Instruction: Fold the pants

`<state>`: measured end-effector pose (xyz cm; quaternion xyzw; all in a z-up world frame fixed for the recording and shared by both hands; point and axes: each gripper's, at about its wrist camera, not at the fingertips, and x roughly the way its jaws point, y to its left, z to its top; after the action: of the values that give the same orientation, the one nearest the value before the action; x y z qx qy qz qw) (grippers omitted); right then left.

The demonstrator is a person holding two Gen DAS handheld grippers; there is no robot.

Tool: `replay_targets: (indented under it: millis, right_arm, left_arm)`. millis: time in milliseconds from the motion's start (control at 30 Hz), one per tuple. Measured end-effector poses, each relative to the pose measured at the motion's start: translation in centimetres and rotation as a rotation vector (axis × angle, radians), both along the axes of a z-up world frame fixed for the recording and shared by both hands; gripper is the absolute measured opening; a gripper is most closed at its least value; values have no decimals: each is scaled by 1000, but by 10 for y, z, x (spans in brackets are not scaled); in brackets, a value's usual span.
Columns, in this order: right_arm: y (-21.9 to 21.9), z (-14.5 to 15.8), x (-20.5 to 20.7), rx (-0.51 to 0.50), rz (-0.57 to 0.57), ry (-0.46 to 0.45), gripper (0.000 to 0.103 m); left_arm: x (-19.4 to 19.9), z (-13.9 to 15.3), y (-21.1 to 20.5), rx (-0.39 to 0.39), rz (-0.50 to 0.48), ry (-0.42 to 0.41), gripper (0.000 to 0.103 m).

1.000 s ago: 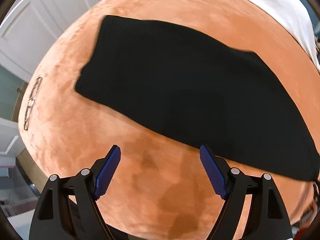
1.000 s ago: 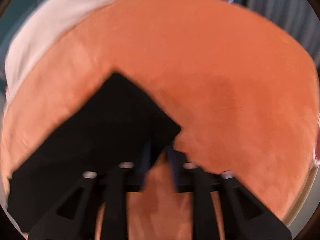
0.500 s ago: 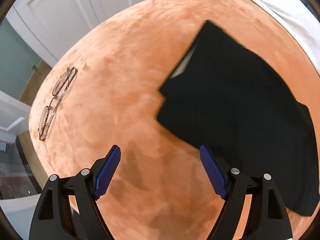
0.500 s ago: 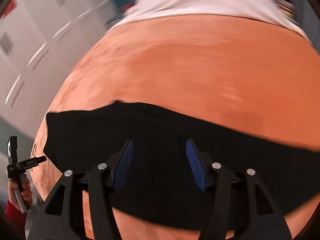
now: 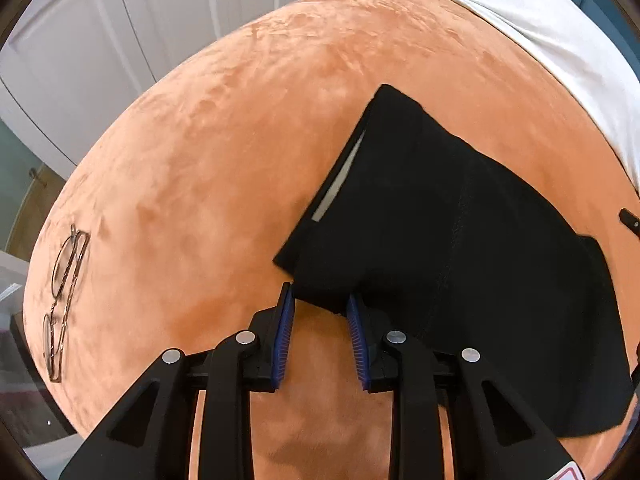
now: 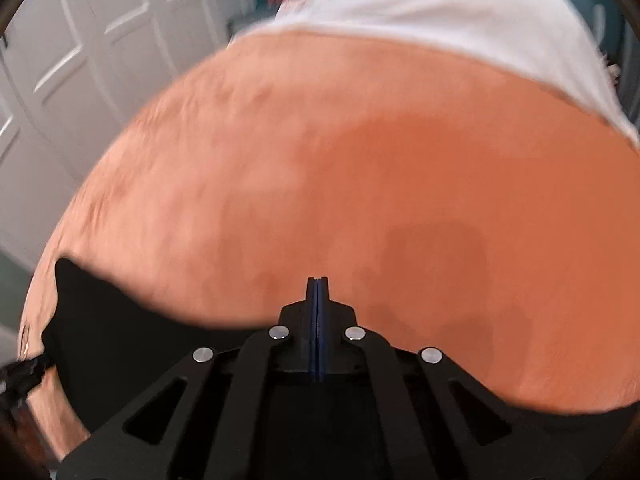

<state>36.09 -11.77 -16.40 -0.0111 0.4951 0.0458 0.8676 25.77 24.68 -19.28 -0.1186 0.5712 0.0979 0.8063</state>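
Black pants point(image 5: 460, 248) lie folded on an orange plush blanket point(image 5: 220, 160); a pale lining strip shows along their left edge. My left gripper point(image 5: 320, 296) points down at their near left corner. Its jaws are closing, and the puckered corner sits between the blue pads point(image 5: 285, 320), touching both. In the blurred right wrist view the pants point(image 6: 120, 344) run under the gripper body. My right gripper point(image 6: 318, 282) is shut, its tips over bare blanket point(image 6: 400, 160) just past the pants' edge, with no fabric visible between them.
A pair of thin-framed eyeglasses point(image 5: 64, 300) lies on the blanket near its left edge. White bedding point(image 5: 560, 40) covers the far right of the bed. White panelled doors point(image 5: 100, 48) stand beyond the left side.
The pants went from a long strip to a shorter folded stack. My left gripper came up to their near corner and narrowed around it. My right gripper swung across and shut.
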Motion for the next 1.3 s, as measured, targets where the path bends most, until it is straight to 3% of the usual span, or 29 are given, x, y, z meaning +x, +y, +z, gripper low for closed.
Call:
replay_targets:
  millis: [67,167,233,300,400,500,533,600,667,733,800,867,967,1033,1100,1167,1233,1267,1300]
  right_arm:
    - [-5,-26,13,-41,-22,133,0]
    - [-28,10,-35,135,-32,1,4]
    - [-34,18,-66,130,1,-24,42]
    - [-43,18,-91,45,28,-48,49]
    - [-45,-1,-86,20,45,17,49]
    - [-24,-28,-61,-7,96,72,49]
    - [-18,-37,-57,-27,123,94,36]
    - [0,-51,-50,-85,178,126,4]
    - [6,-35,-44,-146,176,70,3]
    - [2,-20,-33,-108,128,25,3]
    - [1,-32,-18,-143,112,45,3]
    - [5,-55,-10,-185,134,133,5]
    - [1,-17,-38,-176,118,-7,18]
    - [-17,8,-70,-134,86,-87,52]
    - [-44,25,-121,-120,54,-144,64]
    - [-64,23,-161,-134,38,-118,64]
    - [-90,12,-210,-135,17,-88,62]
    - [-100,3,-225,-109,7,-51,59]
    - [-114,-11,-243,-97,-6,15,48]
  left_arm:
    - [3,-8,-4,45,10,-1,40]
    - [-2,-4,-5,119,2,-23,57]
    - [-10,0,0,120,8,-24,65]
    - [-22,3,11,108,23,-19,68]
    - [-38,14,13,100,50,-28,68]
    - [-49,31,2,187,70,-56,73]
    - [-51,37,-4,241,71,-67,79]
    - [-52,45,-12,309,57,-81,81]
    - [-42,46,-19,347,20,-79,81]
    - [-28,40,-26,343,-16,-64,82]
    - [-14,25,-30,327,-38,-34,84]
    - [0,-1,-35,344,-45,62,84]
    - [2,-7,-36,384,-37,56,87]
    - [-1,-1,-35,383,-46,39,87]
    - [-8,7,-31,366,-40,27,87]
    - [-15,14,-30,360,-43,21,86]
    - [-18,15,-35,406,-67,16,87]
    - [-19,11,-37,454,-82,22,87]
    - [-19,4,-40,497,-100,38,87]
